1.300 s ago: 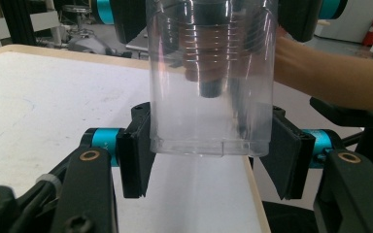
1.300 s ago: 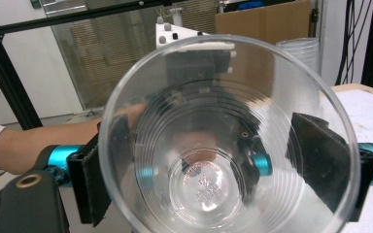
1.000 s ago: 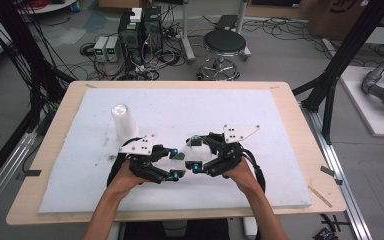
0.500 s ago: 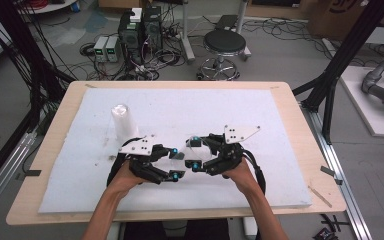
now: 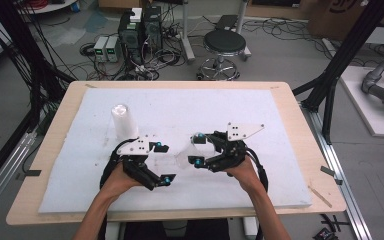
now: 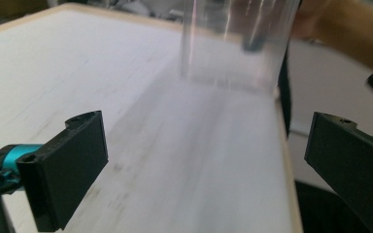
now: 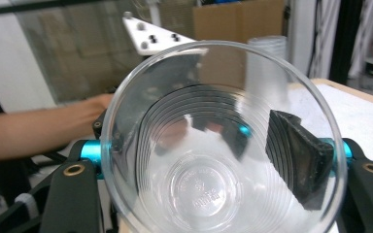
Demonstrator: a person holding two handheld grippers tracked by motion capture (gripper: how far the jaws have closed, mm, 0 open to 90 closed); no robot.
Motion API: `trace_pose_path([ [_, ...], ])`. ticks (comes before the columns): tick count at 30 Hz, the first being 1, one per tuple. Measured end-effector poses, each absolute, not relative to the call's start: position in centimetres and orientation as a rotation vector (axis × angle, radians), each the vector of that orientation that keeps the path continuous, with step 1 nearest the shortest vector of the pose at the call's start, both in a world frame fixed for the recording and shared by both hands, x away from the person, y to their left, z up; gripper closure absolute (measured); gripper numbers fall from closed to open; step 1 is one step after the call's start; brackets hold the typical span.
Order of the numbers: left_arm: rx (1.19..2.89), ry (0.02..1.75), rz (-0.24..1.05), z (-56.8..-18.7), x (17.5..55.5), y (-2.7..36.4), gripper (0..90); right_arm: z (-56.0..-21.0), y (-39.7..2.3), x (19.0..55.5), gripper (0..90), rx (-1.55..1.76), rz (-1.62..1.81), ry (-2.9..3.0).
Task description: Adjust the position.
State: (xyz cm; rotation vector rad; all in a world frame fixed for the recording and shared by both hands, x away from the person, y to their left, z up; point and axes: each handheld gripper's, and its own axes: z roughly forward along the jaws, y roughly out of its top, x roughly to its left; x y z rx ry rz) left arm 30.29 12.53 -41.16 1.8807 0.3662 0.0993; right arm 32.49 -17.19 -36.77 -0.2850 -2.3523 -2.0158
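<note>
Clamping the clear cup (image 7: 218, 145) across its thin wall with the right gripper (image 5: 196, 148), both pads pressing in on opposite sides and the mouth facing back toward the hand. Keeping it near the middle of the desk (image 5: 300, 150), a little toward the near edge, over the white pad (image 5: 230, 105); whether lifted or touching the pad, not telling from here.

Having just been opening the left gripper (image 5: 164, 163), now spreading its jaws wide just beside the cup with nothing between them.

Risking, by this reading, a crushed or buckled wall from squeezing too hard on such soft plastic, the cup then popping out sideways. Risking a slip too, gripping a smooth tapered surface with one gripper alone. Risking a knock as well: drawing the open left jaws back carelessly and clipping the cup's base, twisting it in the grip. Swinging wide toward the far left corner, possibly toppling the stack of cups (image 5: 124, 120) standing there.
</note>
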Motion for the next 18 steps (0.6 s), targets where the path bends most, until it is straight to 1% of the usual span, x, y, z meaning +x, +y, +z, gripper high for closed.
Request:
trace_pose_path([
  [1, 1.889, 0.410, 0.116, -41.2, 30.2, 12.9, 2.2, -36.6, -17.2, 32.5, 33.0, -0.295, -2.008, -2.365],
  [6, 1.907, 0.517, 0.180, -42.2, 29.3, 15.3, 2.2, -35.3, -17.1, 33.0, 32.9, -0.381, -1.918, -2.531],
  [18, 1.872, 0.722, 0.354, -44.6, 27.9, 19.9, 2.2, -33.9, -16.1, 34.5, 32.8, -0.590, -1.678, -2.790],
])
